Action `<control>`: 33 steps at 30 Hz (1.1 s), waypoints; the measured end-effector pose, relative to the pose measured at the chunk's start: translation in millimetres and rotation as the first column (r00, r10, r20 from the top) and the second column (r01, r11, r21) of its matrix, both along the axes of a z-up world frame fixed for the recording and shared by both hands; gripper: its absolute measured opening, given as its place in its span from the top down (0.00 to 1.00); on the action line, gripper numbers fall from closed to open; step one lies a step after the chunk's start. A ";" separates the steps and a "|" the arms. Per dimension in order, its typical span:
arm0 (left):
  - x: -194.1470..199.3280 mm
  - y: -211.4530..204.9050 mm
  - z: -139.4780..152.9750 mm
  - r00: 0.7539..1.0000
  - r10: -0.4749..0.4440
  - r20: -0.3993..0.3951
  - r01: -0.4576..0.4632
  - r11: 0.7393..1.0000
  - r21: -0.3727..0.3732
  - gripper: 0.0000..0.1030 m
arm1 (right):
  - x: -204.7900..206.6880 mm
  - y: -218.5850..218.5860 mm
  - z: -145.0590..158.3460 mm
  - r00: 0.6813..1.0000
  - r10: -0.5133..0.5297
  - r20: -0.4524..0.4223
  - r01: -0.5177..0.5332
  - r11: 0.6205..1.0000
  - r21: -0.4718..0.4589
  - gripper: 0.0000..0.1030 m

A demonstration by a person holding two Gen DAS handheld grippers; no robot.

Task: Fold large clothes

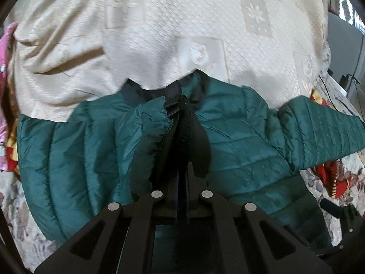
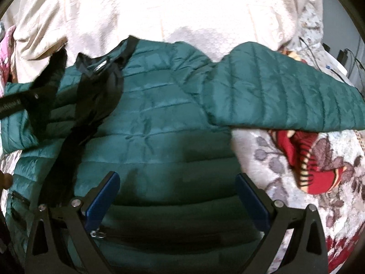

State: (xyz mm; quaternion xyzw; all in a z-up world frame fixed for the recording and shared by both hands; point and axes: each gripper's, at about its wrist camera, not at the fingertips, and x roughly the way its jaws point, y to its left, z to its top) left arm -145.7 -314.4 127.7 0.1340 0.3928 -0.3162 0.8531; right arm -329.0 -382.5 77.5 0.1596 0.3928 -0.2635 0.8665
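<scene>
1. At the far left edge, a pink patterned cloth (image 1: 4, 52) shows beside a cream bedspread (image 1: 182, 18) woven with raised flower squares; the bedspread lies wrinkled on its left side.
2. A dark green quilted jacket (image 1: 68, 150) lies spread on the bed, its upper edge over the cream bedspread and its lower part over a floral blanket (image 2: 273, 159) printed with grey leaves and red flowers.
3. The jacket's left sleeve (image 1: 150, 118) is lifted over the jacket's chest, its gathered elastic cuff at the middle of the left wrist view.
4. The left gripper (image 1: 181, 137) has its jaws pressed together, pinching that cuff right at the jacket's black front opening.
5. In the right wrist view, the jacket's black collar and lining (image 2: 100, 84) lie open at upper left, with the left gripper's black body crossing in from the left edge.
6. The right gripper (image 2: 178, 187) hovers over the jacket's lower right front with its blue-padded fingers (image 2: 102, 196) spread wide, holding nothing.
7. The right sleeve (image 2: 285, 96) stretches out flat to the right, lying across the floral blanket.
8. Dark cables (image 2: 346, 61) trail at the far right edge.
</scene>
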 end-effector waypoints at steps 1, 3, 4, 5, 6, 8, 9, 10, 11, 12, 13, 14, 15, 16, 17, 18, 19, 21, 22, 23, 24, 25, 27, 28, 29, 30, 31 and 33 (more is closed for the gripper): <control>-0.1 -5.1 -4.6 1.000 -0.009 -0.007 0.009 1.000 0.001 1.00 | -1.0 -2.2 0.1 1.000 -0.007 0.000 0.007 1.000 -0.005 0.01; -0.2 -12.6 -14.0 0.999 -0.023 -0.025 0.023 1.000 0.006 1.00 | -1.4 -6.3 -0.6 1.000 -0.020 -0.007 0.020 1.000 -0.022 0.01; 0.7 -16.7 -19.7 0.999 -0.027 -0.038 0.028 1.000 0.011 1.00 | -1.0 -7.3 -1.4 1.000 -0.024 -0.012 0.023 0.999 -0.031 0.01; 1.3 -18.8 -23.5 0.998 -0.031 -0.047 0.032 0.999 0.013 1.00 | -0.4 -8.0 -2.2 0.999 -0.027 -0.017 0.026 0.999 -0.039 0.01; 1.6 -20.2 -28.2 0.998 -0.036 -0.057 0.037 0.999 0.013 1.00 | 0.0 -8.7 -3.0 0.999 -0.030 -0.023 0.029 0.999 -0.046 0.01; 2.0 -20.8 -34.6 0.996 -0.044 -0.072 0.045 0.999 0.011 1.00 | 0.2 -8.8 -3.7 0.999 -0.033 -0.029 0.031 0.998 -0.055 0.01; 2.4 -20.0 -37.0 0.995 -0.049 -0.083 0.049 0.999 0.004 1.00 | 0.4 -8.7 -3.9 0.999 -0.033 -0.029 0.031 0.998 -0.060 0.01; 3.0 -18.1 -38.2 0.994 -0.052 -0.098 0.051 0.999 -0.008 1.00 | -0.2 -7.8 -3.4 0.999 -0.034 -0.030 0.032 0.997 -0.068 0.01; 3.6 -15.5 -38.0 0.992 -0.054 -0.113 0.052 0.998 -0.026 1.00 | 0.1 -7.0 -3.3 0.999 -0.035 -0.031 0.033 0.996 -0.079 0.01; 4.2 -13.5 -37.3 0.991 -0.055 -0.124 0.050 0.998 -0.040 1.00 | 0.2 -5.8 -3.3 0.999 -0.037 -0.034 0.034 0.995 -0.092 0.01; 5.0 -10.2 -35.5 0.989 -0.056 -0.139 0.048 0.997 -0.065 1.00 | 0.4 -4.5 -3.4 0.999 -0.038 -0.037 0.034 0.994 -0.100 0.01; 5.5 -7.0 -33.5 0.986 -0.061 -0.154 0.049 0.995 -0.084 1.00 | 0.8 -3.8 -3.6 0.998 -0.037 -0.041 0.033 0.994 -0.107 0.01; 6.0 -3.3 -30.6 0.982 -0.069 -0.173 0.051 0.993 -0.109 1.00 | 1.0 -2.9 -3.7 0.998 -0.037 -0.042 0.032 0.994 -0.109 0.01; 6.1 0.0 -27.6 0.979 -0.077 -0.189 0.054 0.990 -0.127 1.00 | 0.8 -2.1 -3.5 0.998 -0.037 -0.042 0.032 0.993 -0.111 0.01; 5.4 1.7 -25.0 0.976 -0.085 -0.198 0.058 0.989 -0.138 1.00 | 0.8 -1.4 -3.3 0.998 -0.037 -0.041 0.033 0.993 -0.111 0.01; 3.7 4.9 -20.8 0.974 -0.097 -0.204 0.068 0.987 -0.148 1.00 | 0.3 -0.6 -2.7 0.998 -0.038 -0.040 0.033 0.993 -0.114 0.01; 0.9 8.6 -15.9 0.973 -0.107 -0.203 0.077 0.985 -0.154 0.95 | -0.1 0.6 -2.0 0.998 -0.040 -0.039 0.035 0.992 -0.120 0.01; -5.1 17.5 -6.1 0.975 -0.120 -0.189 0.089 0.983 -0.163 0.83 | -0.8 4.7 1.0 0.998 -0.047 -0.043 0.040 0.987 -0.157 0.01; -8.4 24.1 -0.2 0.977 -0.121 -0.173 0.092 0.982 -0.166 0.77 | -1.1 6.9 2.8 0.998 -0.049 -0.044 0.041 0.984 -0.174 0.01; -9.8 30.2 4.3 0.979 -0.121 -0.163 0.093 0.981 -0.170 0.76 | -1.4 8.8 4.8 0.998 -0.050 -0.035 0.043 0.982 -0.186 0.01; -10.3 37.4 9.3 0.981 -0.122 -0.154 0.094 0.980 -0.177 0.72 | -1.9 10.6 6.8 0.998 -0.048 -0.028 0.041 0.981 -0.191 0.01; -11.4 46.8 14.6 0.982 -0.122 -0.145 0.095 0.979 -0.183 0.70 | -2.0 11.5 8.4 0.999 -0.045 -0.024 0.040 0.981 -0.190 0.01; -9.0 62.8 21.9 0.986 -0.109 -0.126 0.085 0.979 -0.185 0.69 | -1.5 13.4 10.9 0.999 -0.039 -0.019 0.035 0.982 -0.183 0.01; -6.9 73.0 25.0 0.990 -0.092 -0.111 0.071 0.981 -0.182 0.69 | -1.1 14.4 11.6 0.999 -0.036 -0.018 0.032 0.983 -0.181 0.01; -4.4 84.2 27.7 0.993 -0.071 -0.096 0.053 0.983 -0.176 0.69 | -0.2 15.5 12.3 0.999 -0.030 -0.015 0.027 0.984 -0.174 0.01; -1.6 92.7 28.0 0.995 -0.052 -0.086 0.036 0.984 -0.172 0.69 | 0.8 16.7 13.2 1.000 -0.023 -0.011 0.021 0.986 -0.166 0.01; 1.3 102.5 28.4 0.997 -0.028 -0.074 0.015 0.986 -0.165 0.69 | 1.9 17.8 15.0 1.000 -0.012 -0.003 0.011 0.988 -0.153 0.01; 10.4 125.6 25.8 0.998 0.053 -0.033 -0.057 0.990 -0.128 0.69 | 5.4 19.2 19.1 1.000 0.012 0.025 -0.010 0.994 -0.108 0.01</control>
